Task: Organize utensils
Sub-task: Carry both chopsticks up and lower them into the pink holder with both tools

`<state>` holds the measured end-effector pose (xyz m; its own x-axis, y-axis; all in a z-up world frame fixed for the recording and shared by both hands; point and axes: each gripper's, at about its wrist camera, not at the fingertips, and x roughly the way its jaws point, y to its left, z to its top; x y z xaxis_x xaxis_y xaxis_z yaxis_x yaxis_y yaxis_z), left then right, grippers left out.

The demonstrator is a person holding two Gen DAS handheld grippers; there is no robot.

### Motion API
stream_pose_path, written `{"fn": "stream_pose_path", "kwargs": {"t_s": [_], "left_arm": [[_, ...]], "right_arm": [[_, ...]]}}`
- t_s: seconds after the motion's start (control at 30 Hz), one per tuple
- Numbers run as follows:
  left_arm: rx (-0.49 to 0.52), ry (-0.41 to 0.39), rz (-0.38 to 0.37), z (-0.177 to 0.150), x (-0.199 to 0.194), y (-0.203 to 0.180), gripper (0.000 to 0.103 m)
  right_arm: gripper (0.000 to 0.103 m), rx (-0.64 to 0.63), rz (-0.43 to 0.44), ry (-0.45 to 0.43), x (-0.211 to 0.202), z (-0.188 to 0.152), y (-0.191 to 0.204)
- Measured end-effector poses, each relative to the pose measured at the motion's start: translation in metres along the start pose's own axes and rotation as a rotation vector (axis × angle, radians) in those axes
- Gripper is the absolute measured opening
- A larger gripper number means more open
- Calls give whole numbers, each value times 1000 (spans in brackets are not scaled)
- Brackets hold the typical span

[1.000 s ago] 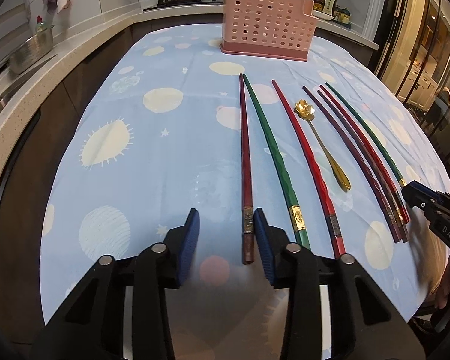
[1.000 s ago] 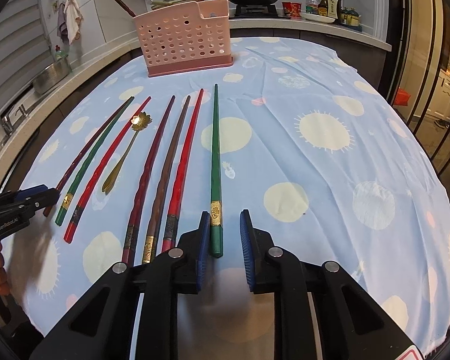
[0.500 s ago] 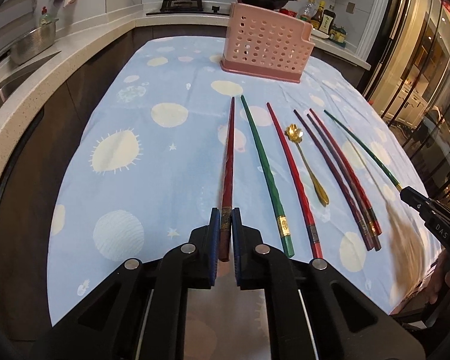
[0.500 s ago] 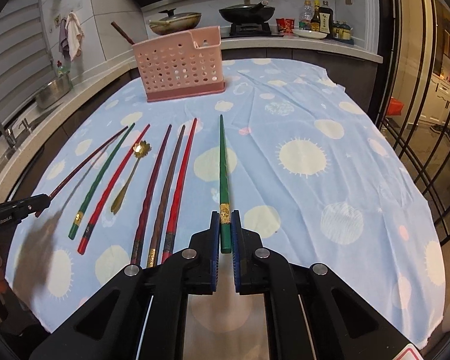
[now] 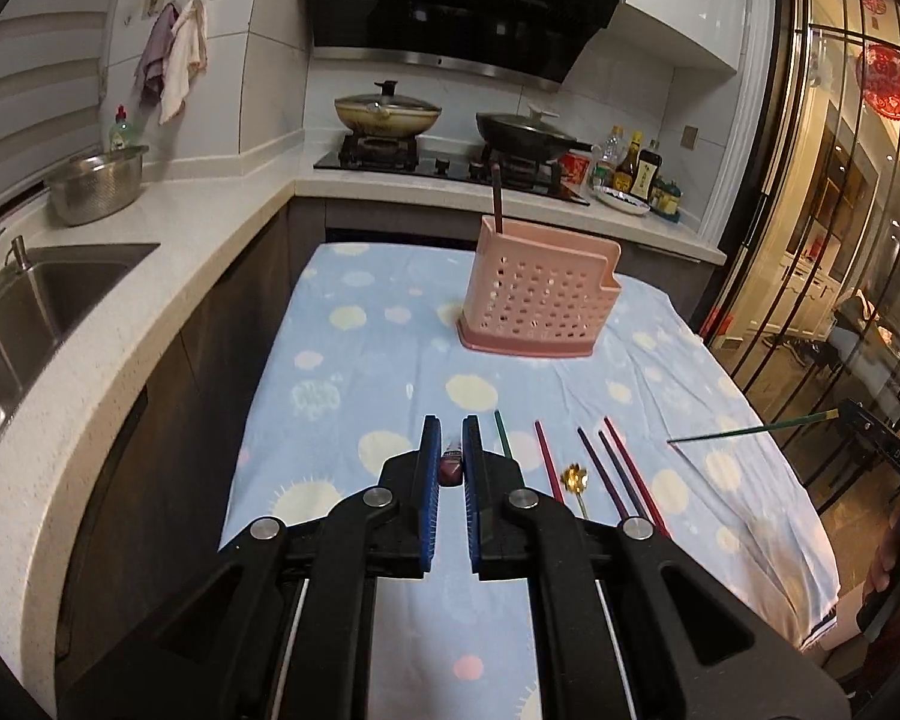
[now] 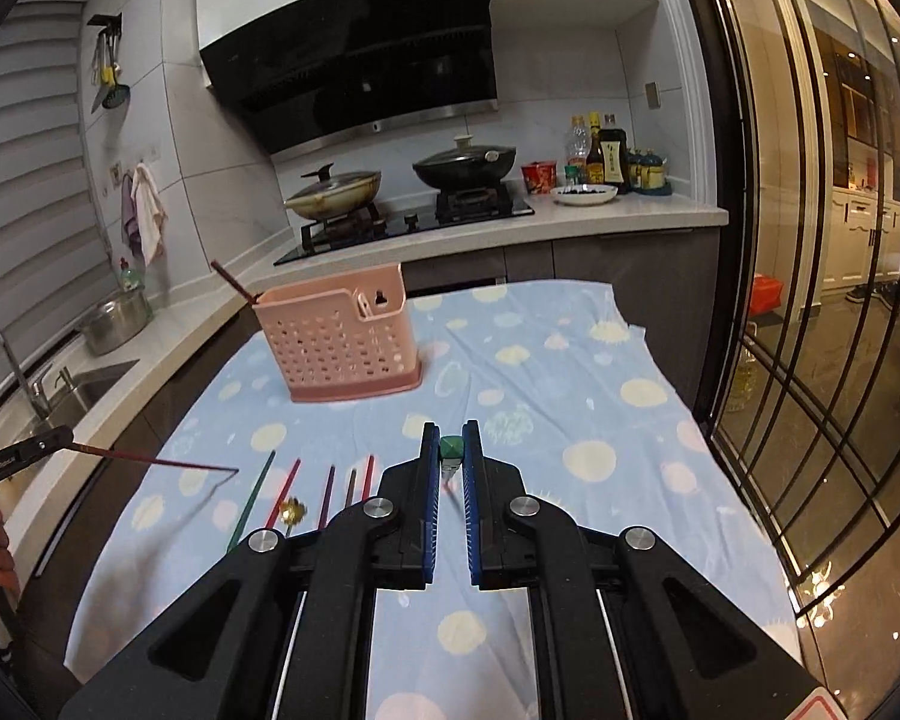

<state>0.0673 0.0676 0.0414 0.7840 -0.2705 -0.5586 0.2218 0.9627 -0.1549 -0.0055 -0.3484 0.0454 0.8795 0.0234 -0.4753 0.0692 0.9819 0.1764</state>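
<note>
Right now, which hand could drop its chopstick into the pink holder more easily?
Probably the left gripper: its dark red chopstick faces the pink holder almost straight ahead; the right gripper's view has it off leftward.

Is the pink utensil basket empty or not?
Not empty: one dark chopstick sticks out of the pink basket at its left end.

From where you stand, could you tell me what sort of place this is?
A home kitchen, most likely: a range hood over a stove with two lidded pans, a sink in the counter, and sauce bottles by the wall.
</note>
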Motion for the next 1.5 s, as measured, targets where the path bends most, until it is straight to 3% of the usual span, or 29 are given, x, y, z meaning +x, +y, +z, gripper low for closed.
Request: {"fn": "stream_pose_path", "kwargs": {"t_s": [0.3, 0.63, 1.13, 1.5], "left_arm": [[65, -71, 39, 47, 3, -1, 7], [122, -135, 6, 99, 15, -22, 7], [192, -291, -99, 214, 39, -85, 7], [196, -286, -109, 272, 90, -98, 7]], "right_arm": [[7, -12, -24, -69, 8, 44, -14], [7, 9, 32, -115, 30, 97, -12], [7, -36, 127, -203, 94, 203, 48], [7, -53, 126, -180, 163, 238, 82]]}}
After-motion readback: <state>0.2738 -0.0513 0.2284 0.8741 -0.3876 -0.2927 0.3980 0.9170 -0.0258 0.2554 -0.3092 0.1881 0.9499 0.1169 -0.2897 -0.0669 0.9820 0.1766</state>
